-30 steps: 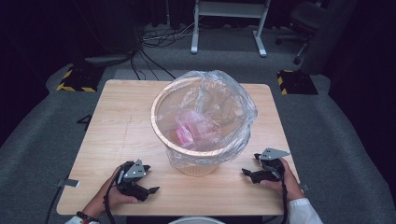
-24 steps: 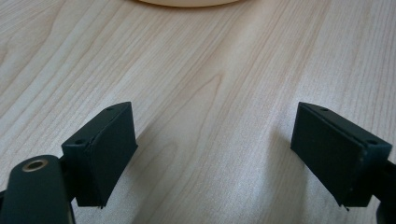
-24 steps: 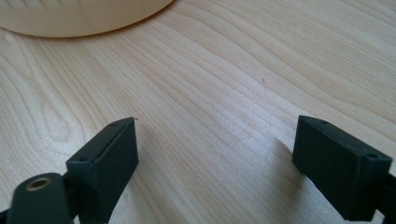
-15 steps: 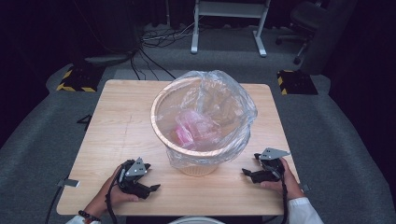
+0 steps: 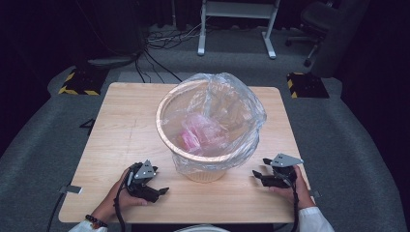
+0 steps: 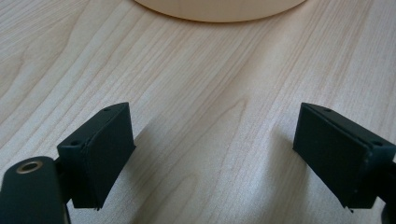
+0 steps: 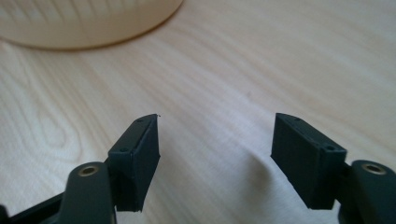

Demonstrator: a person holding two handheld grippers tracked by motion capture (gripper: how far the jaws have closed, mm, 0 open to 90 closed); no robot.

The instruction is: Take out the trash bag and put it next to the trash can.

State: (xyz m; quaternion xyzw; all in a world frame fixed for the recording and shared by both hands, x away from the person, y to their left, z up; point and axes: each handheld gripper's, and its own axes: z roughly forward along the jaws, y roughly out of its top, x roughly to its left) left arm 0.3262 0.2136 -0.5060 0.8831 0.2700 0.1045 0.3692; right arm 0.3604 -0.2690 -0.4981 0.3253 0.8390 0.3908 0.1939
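A pale round bin (image 5: 205, 171) stands mid-table, lined with a clear plastic bag (image 5: 227, 108) that drapes over its rim. Something pink (image 5: 193, 135) lies crumpled inside the bag. My left gripper (image 5: 157, 191) rests on the table near the front edge, left of the bin, open with nothing between its jaws. My right gripper (image 5: 258, 175) rests right of the bin, also open and empty. The bin's base (image 6: 219, 8) shows ahead in the left gripper view, and the bin's base (image 7: 84, 23) appears upper left in the right gripper view.
The wooden table (image 5: 125, 125) stands on grey carpet. Beyond its far edge are cables (image 5: 159, 43), a white frame's legs (image 5: 237, 29) and an office chair (image 5: 319, 24). Two black boxes with yellow stripes (image 5: 77, 82) sit on the floor at either side.
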